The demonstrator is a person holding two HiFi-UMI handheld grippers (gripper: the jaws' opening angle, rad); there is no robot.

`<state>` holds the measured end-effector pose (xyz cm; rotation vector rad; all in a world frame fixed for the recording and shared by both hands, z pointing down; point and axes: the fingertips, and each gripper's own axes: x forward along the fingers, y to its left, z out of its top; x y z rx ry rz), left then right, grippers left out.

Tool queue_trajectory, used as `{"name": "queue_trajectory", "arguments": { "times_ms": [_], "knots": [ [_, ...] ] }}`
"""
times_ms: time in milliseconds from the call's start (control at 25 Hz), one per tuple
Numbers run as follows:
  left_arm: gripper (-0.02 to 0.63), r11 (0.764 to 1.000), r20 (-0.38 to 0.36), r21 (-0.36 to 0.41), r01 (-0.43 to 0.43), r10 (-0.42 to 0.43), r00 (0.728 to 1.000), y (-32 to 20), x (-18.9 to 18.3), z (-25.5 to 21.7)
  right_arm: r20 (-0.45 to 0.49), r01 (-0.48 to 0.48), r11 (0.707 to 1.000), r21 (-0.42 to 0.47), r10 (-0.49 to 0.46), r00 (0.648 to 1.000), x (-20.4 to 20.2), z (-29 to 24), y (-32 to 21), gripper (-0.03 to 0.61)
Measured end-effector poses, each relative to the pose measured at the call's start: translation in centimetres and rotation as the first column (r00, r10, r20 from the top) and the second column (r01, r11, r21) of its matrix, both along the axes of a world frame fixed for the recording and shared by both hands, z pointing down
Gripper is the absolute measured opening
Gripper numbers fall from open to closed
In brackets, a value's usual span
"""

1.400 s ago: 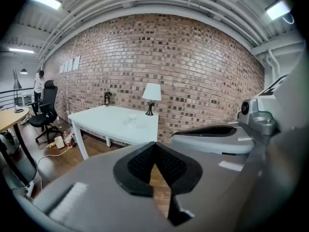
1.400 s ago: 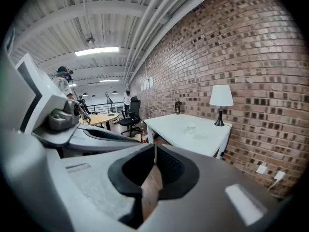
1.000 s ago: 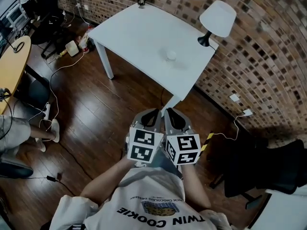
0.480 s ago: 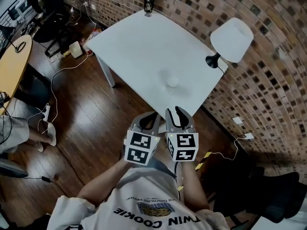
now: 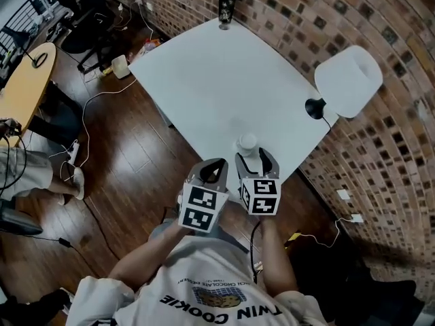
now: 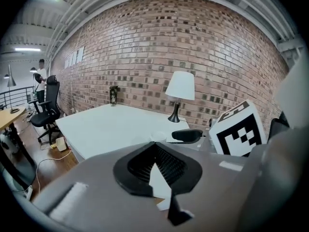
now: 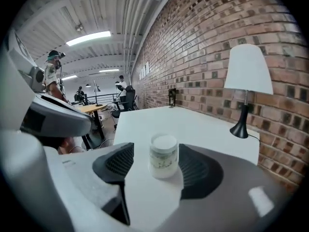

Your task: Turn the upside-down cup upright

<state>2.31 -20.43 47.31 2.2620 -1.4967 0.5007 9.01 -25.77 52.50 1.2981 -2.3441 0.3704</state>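
A small white cup [image 5: 247, 143] stands upside down near the front edge of the white table [image 5: 204, 66]. In the right gripper view the cup [image 7: 163, 156] sits between the jaws of my right gripper [image 7: 159, 173]. Those jaws are opening, and the black pads [image 7: 116, 163] stand clear of the cup on both sides. In the head view my right gripper [image 5: 255, 157] is just behind the cup. My left gripper [image 5: 216, 164] hangs beside it to the left, over the table's edge. The left gripper [image 6: 159, 167] has its fingertips together and holds nothing. The cup [image 6: 157, 136] shows faintly beyond them.
A white-shaded lamp [image 5: 346, 80] on a black foot stands at the table's right edge by the brick wall. A dark tumbler [image 5: 228, 5] is at the far corner. Cables [image 5: 88, 114] run over the wooden floor at left, near a yellow round table [image 5: 24, 87] and office chairs.
Both grippers have moved forward from over the floor to the table's front edge. The right gripper's jaws have gone from shut to wide, and the cup now stands between them.
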Motion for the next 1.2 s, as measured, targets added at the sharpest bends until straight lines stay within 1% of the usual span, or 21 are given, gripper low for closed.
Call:
{"name": "queue_trajectory", "arguments": {
  "times_ms": [80,200,320,520,640,720,800,840,920,1000,1080,1200],
  "knots": [
    [0.005,1.0,0.008,-0.008,0.02,-0.02,1.0,-0.5,-0.8,0.2,-0.017,0.023,1.0,-0.016,-0.023,1.0,-0.5,1.8,-1.1,0.305],
    [0.005,0.999,0.011,-0.018,0.038,-0.038,0.999,-1.6,-1.8,0.6,-0.05,0.04,0.998,-0.046,-0.042,0.998,-0.7,4.0,-2.4,0.311],
    [0.005,0.999,0.012,-0.028,0.043,-0.043,0.999,-2.8,-2.5,0.9,-0.077,0.034,0.998,-0.058,-0.039,0.996,-0.7,4.9,-3.5,0.311],
    [0.005,0.999,0.001,-0.048,0.007,-0.007,1.0,-4.2,-3.3,1.4,-0.156,0.039,0.999,-0.036,-0.044,0.987,-1.2,5.3,-4.2,0.304],
    [0.005,0.999,-0.008,-0.036,-0.012,0.012,1.0,-5.1,-4.4,0.9,-0.169,0.042,0.999,-0.027,-0.046,0.985,-1.9,5.0,-4.1,0.293],
    [0.005,0.999,-0.02,-0.028,-0.03,0.029,0.999,-5.4,-4.8,0.7,-0.202,0.045,0.999,-0.02,-0.048,0.978,-2.0,4.7,-3.9,0.291],
    [0.005,0.998,-0.034,-0.02,-0.053,0.052,0.998,-5.5,-5.1,0.5,-0.24,0.054,0.998,-0.037,-0.062,0.969,-2.1,4.1,-3.5,0.29],
    [0.005,0.998,-0.039,-0.015,-0.063,0.063,0.997,-5.5,-5.3,0.5,-0.259,0.064,0.996,-0.06,-0.077,0.963,-2.4,3.7,-3.3,0.29],
    [0.005,0.997,-0.052,-0.011,-0.078,0.078,0.996,-5.8,-5.8,0.4,-0.302,0.093,0.986,-0.136,-0.131,0.944,-2.9,2.9,-2.9,0.29],
    [0.005,0.996,-0.065,-0.014,-0.086,0.085,0.994,-6.3,-5.9,0.5,-0.343,0.121,0.964,-0.237,-0.2,0.918,-3.1,2.2,-2.7,0.29],
    [0.005,0.995,-0.075,-0.017,-0.096,0.094,0.993,-6.8,-5.7,0.5,-0.366,0.14,0.928,-0.345,-0.27,0.89,-3.0,1.7,-2.5,0.29],
    [0.005,0.993,-0.091,-0.012,-0.121,0.119,0.989,-7.0,-5.1,0.4,-0.397,0.14,0.862,-0.487,-0.361,0.844,-2.1,1.6,-2.1,0.29]
  ]
}}
